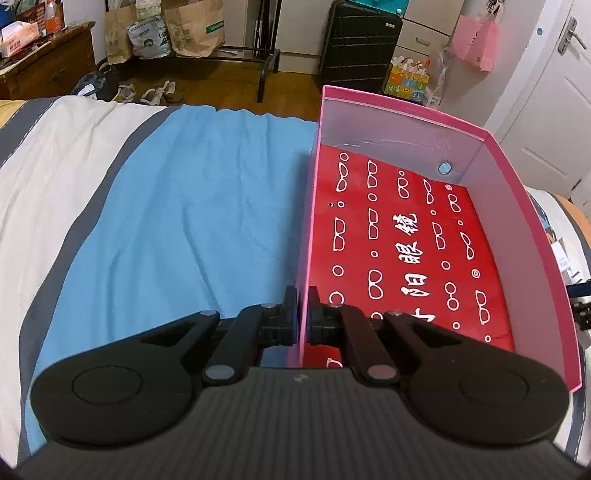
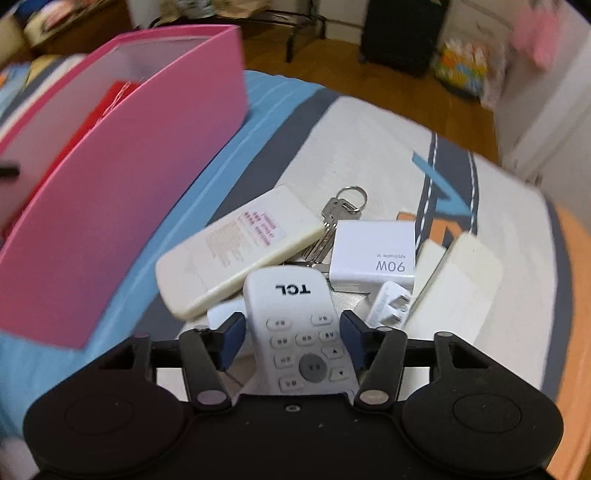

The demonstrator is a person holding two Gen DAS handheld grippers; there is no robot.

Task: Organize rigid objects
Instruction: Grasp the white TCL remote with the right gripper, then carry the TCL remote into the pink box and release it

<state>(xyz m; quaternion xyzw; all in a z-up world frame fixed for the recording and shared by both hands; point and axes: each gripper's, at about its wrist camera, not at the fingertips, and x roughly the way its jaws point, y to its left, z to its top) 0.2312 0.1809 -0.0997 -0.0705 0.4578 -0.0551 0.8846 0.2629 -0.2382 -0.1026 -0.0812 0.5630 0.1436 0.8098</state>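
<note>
A pink box (image 1: 406, 122) with a red printed floor lies on the bed; my left gripper (image 1: 303, 314) is shut on its left wall. The box also shows at the left of the right wrist view (image 2: 129, 177). My right gripper (image 2: 293, 334) is open, its pads either side of a white TCL remote (image 2: 295, 332). Beyond it lie a cream remote (image 2: 236, 251), a bunch of keys (image 2: 336, 218), a white 90W charger box (image 2: 373, 254), a white plug adapter (image 2: 391, 302) and a cream flat case (image 2: 454, 284).
The bed has a blue cloth (image 1: 184, 221) and striped bedding (image 1: 55, 166). Beyond the bed edge are a wooden floor, paper bags (image 1: 192, 29), a black suitcase (image 1: 358, 44) and a white door (image 1: 554, 92).
</note>
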